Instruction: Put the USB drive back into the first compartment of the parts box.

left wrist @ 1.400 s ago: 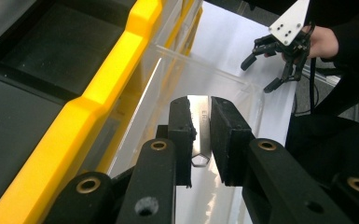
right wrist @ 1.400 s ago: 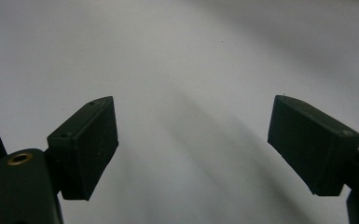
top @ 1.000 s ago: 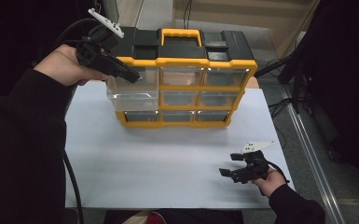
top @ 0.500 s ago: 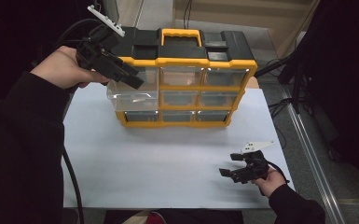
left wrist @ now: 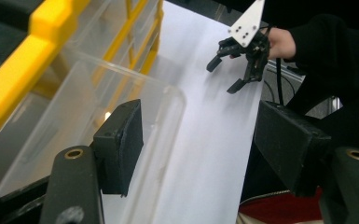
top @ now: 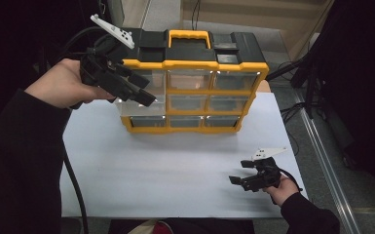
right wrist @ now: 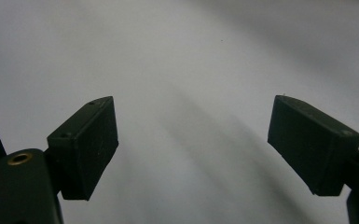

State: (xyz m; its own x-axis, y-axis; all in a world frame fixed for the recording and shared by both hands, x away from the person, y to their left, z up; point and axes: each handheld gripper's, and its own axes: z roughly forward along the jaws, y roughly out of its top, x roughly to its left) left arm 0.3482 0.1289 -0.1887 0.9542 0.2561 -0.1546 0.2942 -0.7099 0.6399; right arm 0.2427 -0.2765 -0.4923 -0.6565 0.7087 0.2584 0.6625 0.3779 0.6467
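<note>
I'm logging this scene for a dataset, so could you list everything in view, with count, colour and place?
Drawer organizer: one, yellow and black, at the table's far side.
Pulled-out drawer: one, clear, at the organizer's left column, sticking out.
Table: one, white, centre.
Left gripper: one, black, by the pulled-out drawer, jaws just opened, nothing between them.
Right gripper: one, black, above the table's near right, open.
Hands: two, dark sleeves, one on each gripper.

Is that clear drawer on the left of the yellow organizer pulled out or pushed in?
Pulled out. The clear drawer juts forward past the organizer front, beside the left gripper, whose jaws have just been opening, off it.
</note>
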